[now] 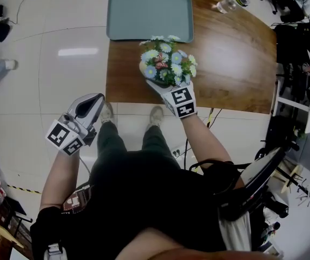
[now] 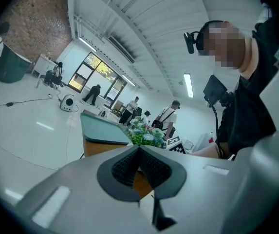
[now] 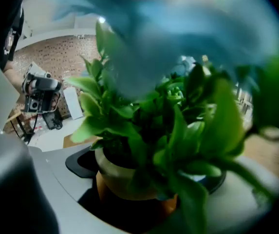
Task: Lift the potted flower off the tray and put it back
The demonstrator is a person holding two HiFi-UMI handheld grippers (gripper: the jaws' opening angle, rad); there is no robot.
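Right gripper, jaws spread wide, clasps the flower upright by its pot above the table's near edge, so the tray lies ahead and slightly left, while the left gripper, pinched shut on nothing, hangs off-table, farther away.

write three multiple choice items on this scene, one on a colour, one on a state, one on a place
1. What colour is the tray? A red B teal C yellow
2. How do the left claw's jaws stand? A together, empty B wide apart C closed on the potted flower
3. Where is the potted flower? A on the tray B in the left claw C in the right claw, off the tray
Answers: B, the tray shows teal; A, its pads meet with nothing between; C, the right claw grips the pot and the tray lies bare.
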